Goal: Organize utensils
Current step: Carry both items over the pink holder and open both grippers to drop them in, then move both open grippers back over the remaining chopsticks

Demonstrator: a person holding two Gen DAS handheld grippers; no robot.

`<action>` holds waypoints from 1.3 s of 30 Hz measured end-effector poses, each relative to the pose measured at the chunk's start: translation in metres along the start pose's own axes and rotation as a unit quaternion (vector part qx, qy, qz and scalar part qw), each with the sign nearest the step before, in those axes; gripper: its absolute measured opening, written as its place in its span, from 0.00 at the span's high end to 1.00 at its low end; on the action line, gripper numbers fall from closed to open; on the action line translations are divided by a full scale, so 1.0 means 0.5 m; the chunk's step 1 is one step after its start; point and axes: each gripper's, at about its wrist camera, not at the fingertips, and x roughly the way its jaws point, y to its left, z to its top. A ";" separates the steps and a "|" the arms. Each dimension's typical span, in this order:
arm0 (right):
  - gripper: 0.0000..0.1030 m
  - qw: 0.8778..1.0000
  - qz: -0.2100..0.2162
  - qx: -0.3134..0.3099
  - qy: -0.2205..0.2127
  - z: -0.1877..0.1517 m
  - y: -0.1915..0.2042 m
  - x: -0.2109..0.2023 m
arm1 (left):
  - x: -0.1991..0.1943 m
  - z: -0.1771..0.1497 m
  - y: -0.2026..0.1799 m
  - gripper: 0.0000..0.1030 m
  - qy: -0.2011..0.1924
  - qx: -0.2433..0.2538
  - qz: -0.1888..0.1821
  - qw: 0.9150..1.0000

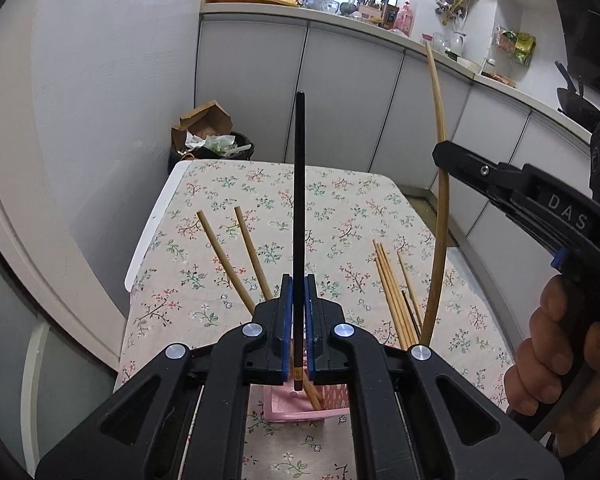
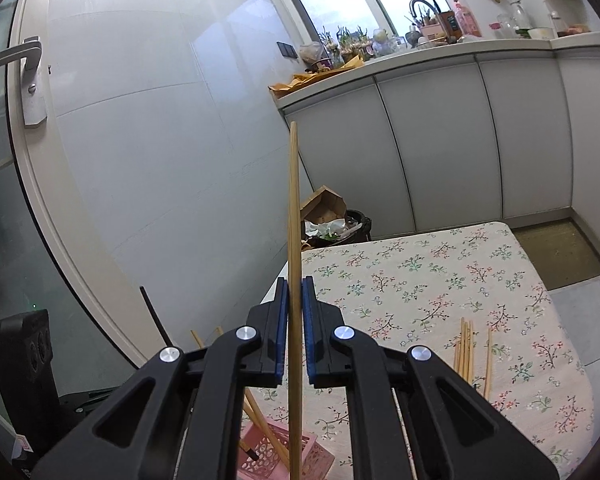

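Chopsticks [image 1: 299,216] beside "DAS"-marked right gripper [image 1: 444,156]

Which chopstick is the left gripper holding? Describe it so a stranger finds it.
Start at the floral tablecloth, then the pink basket at its near end. Above it, the left gripper holds the black chopstick: upright and black, while its neighbours are bamboo.

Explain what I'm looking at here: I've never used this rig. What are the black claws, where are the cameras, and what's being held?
No robot: a person holds two hand grippers, each with a fisheye camera looking along its fingers. The left view shows the left gripper shut on a black chopstick. The right gripper, also seen from the left camera, is shut on a bamboo chopstick. Both hover above a pink basket already holding chopsticks. Loose bamboo chopsticks lie on the floral tablecloth.
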 end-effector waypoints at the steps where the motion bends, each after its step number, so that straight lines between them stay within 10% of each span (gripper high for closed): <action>1: 0.93 1.000 0.000 0.000 0.000 -0.002 0.002 0.003 | 0.006 -0.003 0.001 0.95 0.007 0.001 0.000 1.000; 6: 0.93 1.000 -0.003 -0.005 0.006 -0.020 0.012 0.026 | 0.046 -0.017 0.015 0.88 0.076 -0.008 -0.004 0.997; 15: 0.93 1.000 0.007 -0.006 0.000 -0.045 0.032 0.055 | -0.044 0.020 0.046 0.73 0.011 -0.066 -0.022 0.998; 27: 0.93 1.000 -0.008 -0.011 -0.006 -0.117 0.048 0.103 | -0.057 0.029 0.090 0.52 0.021 -0.145 0.031 0.989; 39: 0.79 0.998 0.016 -0.033 0.059 -0.136 0.061 0.112 | -0.082 0.033 0.101 0.51 0.006 -0.152 0.022 0.988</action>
